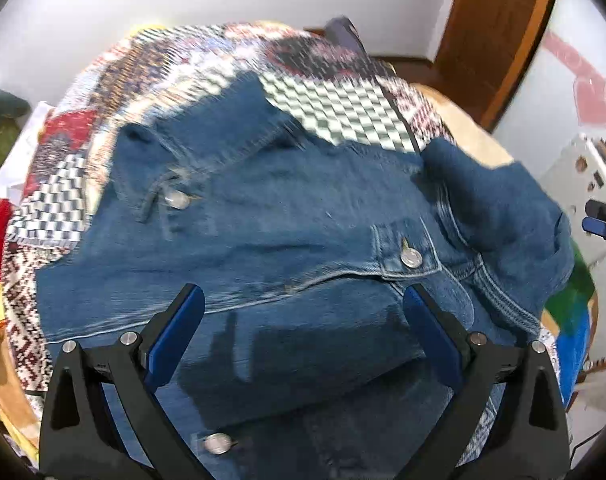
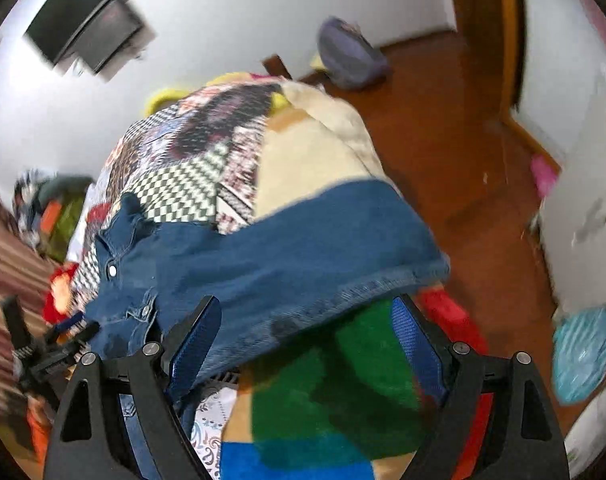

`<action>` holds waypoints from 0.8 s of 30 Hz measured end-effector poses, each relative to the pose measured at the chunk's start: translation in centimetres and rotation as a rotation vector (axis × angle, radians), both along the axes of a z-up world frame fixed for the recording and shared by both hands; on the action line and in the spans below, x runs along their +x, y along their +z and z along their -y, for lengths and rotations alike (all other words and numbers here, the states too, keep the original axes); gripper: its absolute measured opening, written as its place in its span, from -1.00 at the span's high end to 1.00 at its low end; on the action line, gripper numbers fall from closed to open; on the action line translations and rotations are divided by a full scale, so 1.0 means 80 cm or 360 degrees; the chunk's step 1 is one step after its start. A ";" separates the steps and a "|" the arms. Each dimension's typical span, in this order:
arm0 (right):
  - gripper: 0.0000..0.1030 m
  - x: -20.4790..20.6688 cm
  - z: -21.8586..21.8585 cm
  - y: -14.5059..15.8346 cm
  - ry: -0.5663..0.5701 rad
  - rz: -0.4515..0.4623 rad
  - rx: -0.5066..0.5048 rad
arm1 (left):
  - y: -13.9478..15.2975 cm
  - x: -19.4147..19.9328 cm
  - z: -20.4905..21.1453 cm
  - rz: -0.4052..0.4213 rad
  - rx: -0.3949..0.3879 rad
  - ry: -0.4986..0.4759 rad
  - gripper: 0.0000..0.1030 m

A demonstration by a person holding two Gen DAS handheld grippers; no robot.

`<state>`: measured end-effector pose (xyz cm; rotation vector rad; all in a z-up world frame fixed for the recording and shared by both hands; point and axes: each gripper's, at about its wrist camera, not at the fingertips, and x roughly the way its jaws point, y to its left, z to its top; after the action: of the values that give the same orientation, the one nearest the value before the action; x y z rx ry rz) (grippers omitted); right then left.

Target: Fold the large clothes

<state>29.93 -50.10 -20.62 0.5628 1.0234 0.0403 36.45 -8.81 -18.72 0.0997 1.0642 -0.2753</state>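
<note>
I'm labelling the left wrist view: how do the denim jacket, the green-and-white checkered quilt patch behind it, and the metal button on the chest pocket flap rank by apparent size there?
1. Denim jacket, filling most of the view.
2. Checkered quilt patch; it lies farther away and the jacket partly covers it, so it looks smaller than it really is.
3. Pocket button, by far the smallest.

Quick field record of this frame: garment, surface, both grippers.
garment: denim jacket, spread front-up, metal buttons showing, one part bunched at its right
surface: patchwork quilt on a bed
left gripper: jaws open, over the jacket, holding nothing
right gripper: jaws open, at the jacket's hem edge, holding nothing
fold: not clearly started
image: motion-blurred
</note>
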 end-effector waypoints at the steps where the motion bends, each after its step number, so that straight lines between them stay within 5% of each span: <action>1: -0.66 0.000 0.008 -0.010 -0.0024 -0.0018 0.0056 | -0.007 0.002 0.007 -0.0027 0.0005 -0.0011 -0.94; 12: -0.65 0.031 0.067 -0.084 -0.0297 -0.0078 0.0489 | -0.057 0.016 0.035 -0.0224 -0.0113 -0.0002 -0.97; 15: -0.50 0.044 0.072 -0.097 -0.0361 -0.0095 0.0486 | -0.057 0.015 0.037 -0.0220 -0.0114 -0.0002 -0.98; 24: 0.55 0.048 0.089 -0.082 -0.0468 0.0001 0.0397 | -0.050 0.016 0.033 -0.0209 -0.0114 0.0005 -0.98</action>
<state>33.78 -57.21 -27.21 0.9365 0.9318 -0.0932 37.71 -11.48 -22.75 0.0157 1.1835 -0.3205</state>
